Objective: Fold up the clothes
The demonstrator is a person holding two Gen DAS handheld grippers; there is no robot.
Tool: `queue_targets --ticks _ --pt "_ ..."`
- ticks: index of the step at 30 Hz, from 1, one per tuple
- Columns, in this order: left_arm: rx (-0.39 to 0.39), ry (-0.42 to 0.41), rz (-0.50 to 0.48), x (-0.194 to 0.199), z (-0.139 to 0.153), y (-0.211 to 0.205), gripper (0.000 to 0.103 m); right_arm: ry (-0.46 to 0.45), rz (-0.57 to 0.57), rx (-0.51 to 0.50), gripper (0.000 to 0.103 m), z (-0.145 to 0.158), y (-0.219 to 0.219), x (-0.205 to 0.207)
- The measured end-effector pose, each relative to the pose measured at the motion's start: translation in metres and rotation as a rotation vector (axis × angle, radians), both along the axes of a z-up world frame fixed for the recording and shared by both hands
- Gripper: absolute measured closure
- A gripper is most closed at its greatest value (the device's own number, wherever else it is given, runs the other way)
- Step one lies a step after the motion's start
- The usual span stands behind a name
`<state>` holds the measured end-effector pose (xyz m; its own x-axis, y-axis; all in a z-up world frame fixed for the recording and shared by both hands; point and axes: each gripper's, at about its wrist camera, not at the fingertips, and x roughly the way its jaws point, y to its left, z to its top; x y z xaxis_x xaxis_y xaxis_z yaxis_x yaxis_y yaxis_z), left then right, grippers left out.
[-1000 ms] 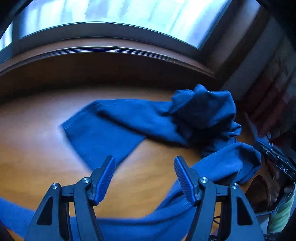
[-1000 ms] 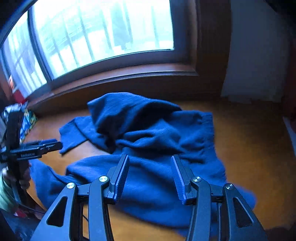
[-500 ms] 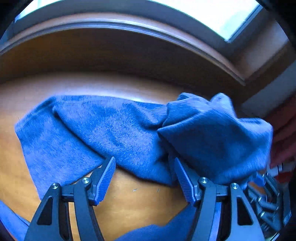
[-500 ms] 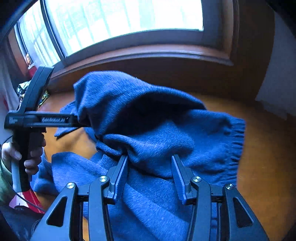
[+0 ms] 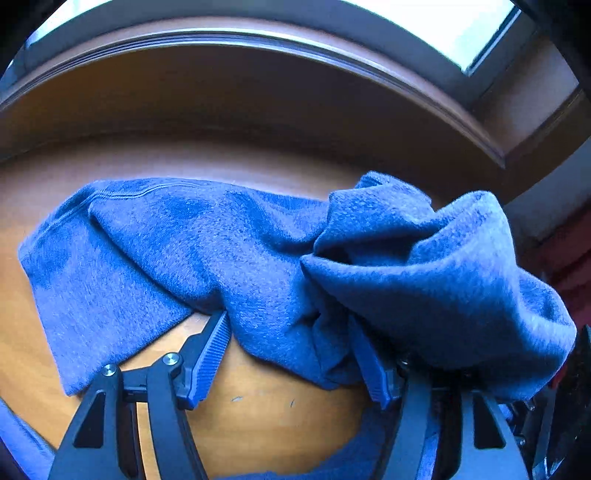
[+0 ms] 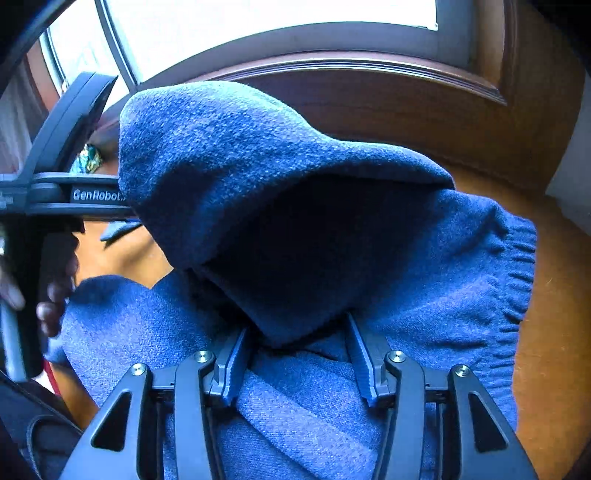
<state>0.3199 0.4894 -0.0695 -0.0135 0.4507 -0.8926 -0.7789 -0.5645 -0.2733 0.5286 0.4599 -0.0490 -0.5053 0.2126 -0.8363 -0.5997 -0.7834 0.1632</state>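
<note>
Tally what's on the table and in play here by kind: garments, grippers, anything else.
Blue knit sweater: 1
Handheld grippers: 2, left gripper and right gripper, both open
Wooden table: 1
Window: 1
Total: 5

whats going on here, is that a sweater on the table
A person is working a rumpled blue sweater on a wooden table by a window, with a handheld gripper in each hand. Both are pushed up to the bunched middle of the knit with jaws open: the left gripper at a fold's edge, the right gripper under a raised hump. Nothing is clamped, and no neat fold shows yet.
</note>
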Motion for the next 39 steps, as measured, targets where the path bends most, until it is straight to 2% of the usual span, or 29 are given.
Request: queue_targets --ticks 4,8,9,10,11,13,15,21,23,28,31,33,35,37,39 --pt "-0.037 0.002 -0.026 0.006 -0.002 0.003 0.032 0.005 0.004 0.008 0.052 0.0 -0.004 0.0" --pt "-0.07 -0.009 -0.026 0.008 -0.002 0.007 0.035 0.01 -0.013 0.026 0.052 0.0 -0.012 -0.002" --pt "-0.049 -0.006 -0.035 0.009 -0.001 0.006 0.051 0.018 -0.019 0.027 0.056 0.001 -0.015 -0.003" --pt "-0.027 -0.003 -0.044 0.01 -0.001 0.004 0.072 0.025 -0.025 0.029 0.06 0.001 -0.018 -0.003" --pt "-0.007 -0.014 -0.042 0.011 -0.002 0.001 0.081 0.032 -0.031 0.03 0.071 0.001 -0.021 -0.004" --pt "0.027 -0.026 -0.036 0.012 0.0 -0.007 0.089 0.042 -0.04 0.04 0.078 0.003 -0.028 -0.005" --pt "0.053 -0.02 -0.029 0.014 0.006 -0.017 0.091 0.044 -0.041 0.067 0.086 0.01 -0.038 -0.006" --pt "0.153 0.115 0.031 0.012 0.055 -0.069 0.092 0.201 -0.1 0.058 0.089 0.056 -0.057 0.015" --pt "0.182 0.147 0.065 0.004 0.073 -0.088 0.092 0.258 -0.148 0.052 0.093 0.074 -0.061 0.028" --pt "0.235 0.214 0.161 -0.03 0.107 -0.135 0.093 0.33 -0.274 0.071 0.093 0.106 -0.065 0.056" --pt "0.212 0.307 0.233 -0.056 0.111 -0.161 0.093 0.299 -0.339 0.112 0.093 0.114 -0.056 0.055" --pt "0.193 0.346 0.285 -0.076 0.12 -0.176 0.093 0.265 -0.369 0.096 0.093 0.11 -0.054 0.052" --pt "0.184 0.322 0.295 -0.096 0.122 -0.194 0.093 0.201 -0.343 0.045 0.091 0.099 -0.053 0.042" --pt "0.172 0.283 0.259 -0.1 0.116 -0.2 0.093 0.112 -0.313 0.021 0.091 0.088 -0.056 0.029" --pt "0.15 0.267 0.207 -0.09 0.108 -0.184 0.092 0.058 -0.294 0.021 0.09 0.083 -0.065 0.021"
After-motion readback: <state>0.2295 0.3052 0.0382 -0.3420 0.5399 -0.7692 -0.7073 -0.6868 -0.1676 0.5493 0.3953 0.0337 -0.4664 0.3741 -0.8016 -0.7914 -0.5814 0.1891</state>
